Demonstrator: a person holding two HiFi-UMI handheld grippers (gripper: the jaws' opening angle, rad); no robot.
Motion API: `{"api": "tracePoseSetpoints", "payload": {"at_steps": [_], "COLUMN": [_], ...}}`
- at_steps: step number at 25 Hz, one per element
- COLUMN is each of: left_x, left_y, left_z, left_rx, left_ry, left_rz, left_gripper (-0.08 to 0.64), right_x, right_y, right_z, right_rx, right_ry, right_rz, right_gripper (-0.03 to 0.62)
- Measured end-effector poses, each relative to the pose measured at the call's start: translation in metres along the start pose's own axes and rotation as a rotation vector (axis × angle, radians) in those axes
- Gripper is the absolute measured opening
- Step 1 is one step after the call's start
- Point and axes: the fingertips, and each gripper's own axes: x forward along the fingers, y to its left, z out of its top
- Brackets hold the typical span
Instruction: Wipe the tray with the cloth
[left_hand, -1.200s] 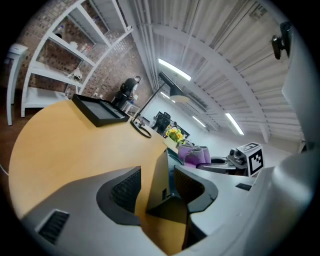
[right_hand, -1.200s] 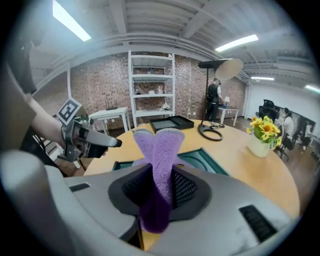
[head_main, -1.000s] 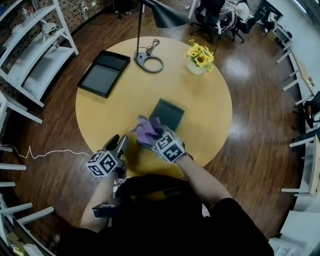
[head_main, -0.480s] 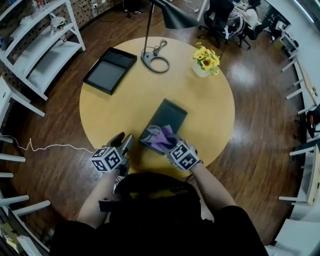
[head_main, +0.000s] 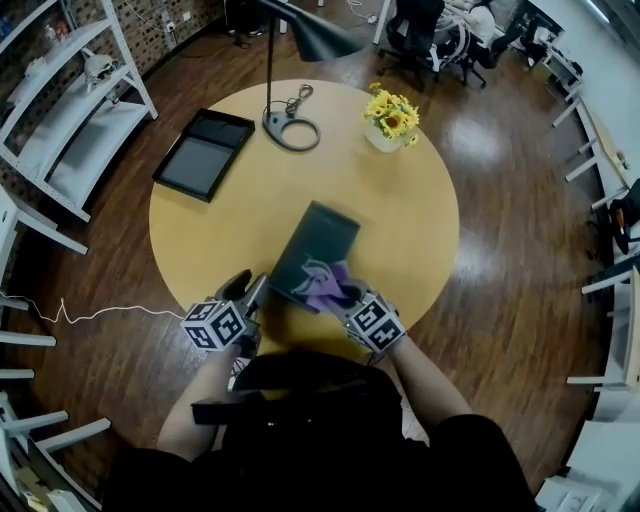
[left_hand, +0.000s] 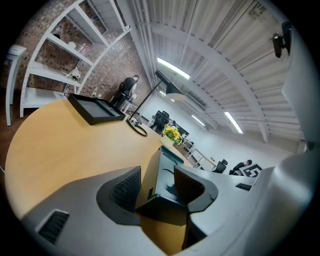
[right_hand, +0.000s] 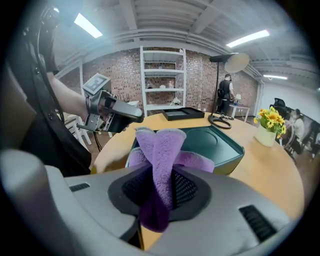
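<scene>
Wiping: purple fuzzy cloth (right_hand: 160, 145) pinched in right gripper (right_hand: 159, 186), dark green rectangular plastic tray (right_hand: 216, 142) just ahead; best press flat, sweep full length. Left gripper (left_hand: 156, 186) fingers wide, straddling tray's near corner; should steady it.

**Right gripper view: cloth clamped, tray directly ahead**

The right gripper (right_hand: 160, 186) has its jaws closed on a purple terry cloth (right_hand: 159, 145), which stands up in folds between the pads and hangs below them. Just beyond lies a dark green rectangular plastic tray (right_hand: 215, 142) on the round light wooden table (right_hand: 270, 175), near its near edge; cloth overlaps the tray's near rim. The left gripper (right_hand: 111, 111) sits by the tray's left corner. At the far edge: a flat black tray (right_hand: 182, 114) and a lamp's ring base (right_hand: 220, 122). Yellow flowers in a white pot (right_hand: 266, 127) stand toward the right edge.
</scene>
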Motion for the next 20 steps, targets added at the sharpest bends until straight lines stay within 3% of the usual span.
{"api": "tracePoseSetpoints", "payload": {"at_steps": [4, 7, 12, 17, 20], "left_x": [0.002, 0.003, 0.008, 0.012, 0.015], "left_y": [-0.003, -0.003, -0.009, -0.017, -0.027], "left_z": [-0.002, -0.003, -0.003, 0.006, 0.018], "left_rx": [0.001, 0.0, 0.008, 0.029, 0.087], "left_ry": [0.004, 0.01, 0.014, 0.003, -0.008], "left_rz": [-0.004, -0.004, -0.012, -0.027, -0.045], "left_gripper": [0.19, 0.19, 0.19, 0.19, 0.19], "right_x": [-0.004, -0.003, -0.019, -0.058, -0.084], "right_y": [-0.015, -0.032, -0.072, -0.122, -0.147], "right_z": [-0.02, -0.046, -0.081, -0.082, -0.067], "right_rx": [0.015, -0.044, -0.008, 0.057, 0.093], "right_ry": [0.026, 0.141, 0.275, 0.238, 0.178], "right_rz": [-0.049, -0.148, -0.302, -0.4, -0.461], "right_gripper": [0.091, 0.091, 0.091, 0.091, 0.095]}}
